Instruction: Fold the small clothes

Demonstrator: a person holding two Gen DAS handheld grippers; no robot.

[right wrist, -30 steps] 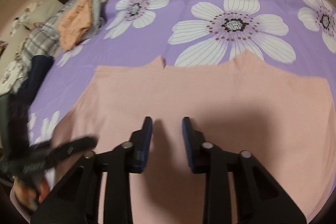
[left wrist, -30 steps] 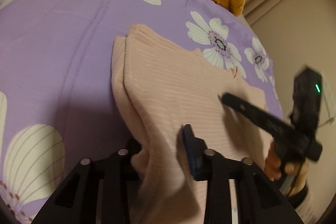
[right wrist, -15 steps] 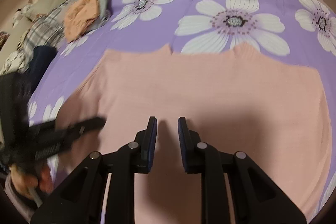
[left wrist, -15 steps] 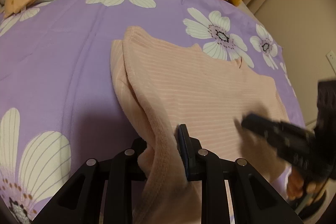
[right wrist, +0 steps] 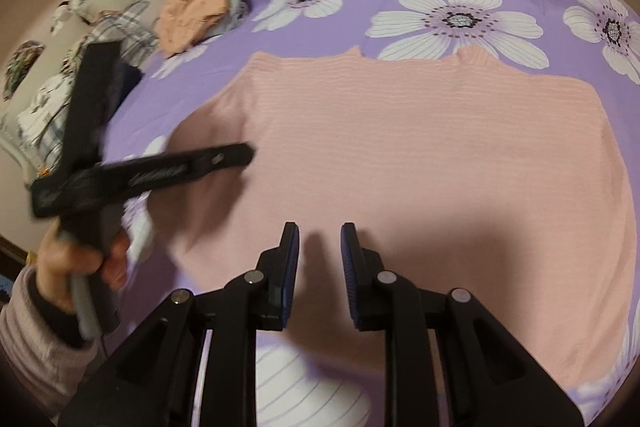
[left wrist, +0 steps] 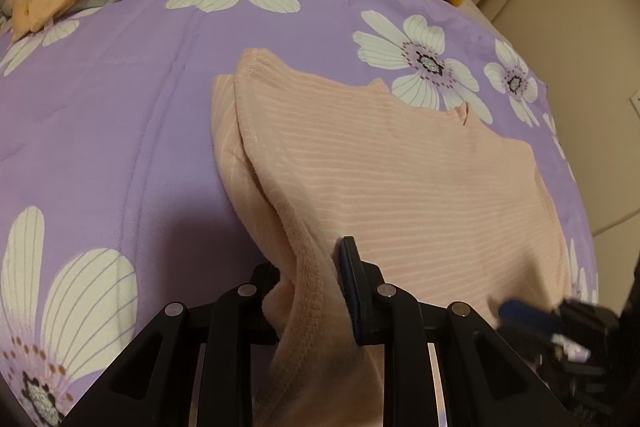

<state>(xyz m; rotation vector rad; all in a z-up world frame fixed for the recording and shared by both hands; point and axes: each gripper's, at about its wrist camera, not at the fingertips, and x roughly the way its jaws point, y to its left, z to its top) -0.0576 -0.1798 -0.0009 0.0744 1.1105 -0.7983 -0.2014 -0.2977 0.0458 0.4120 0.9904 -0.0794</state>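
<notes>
The pink top [left wrist: 400, 179] lay flat on the purple floral bedspread [left wrist: 100, 131], its side edge pinched in your left gripper [left wrist: 312, 287]. Your right gripper [right wrist: 319, 267] hovered slightly parted, empty. Lifting one-sided risked dragging the whole garment and skewing the fold.

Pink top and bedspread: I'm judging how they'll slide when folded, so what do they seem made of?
Pink top: likely a soft ribbed knit, matte; fine raised ribs and a stitched hem show, and it drapes limply from the left gripper. Bedspread: looks like smooth, thin woven fabric with printed flowers and a faint sheen; fibre unclear.
</notes>
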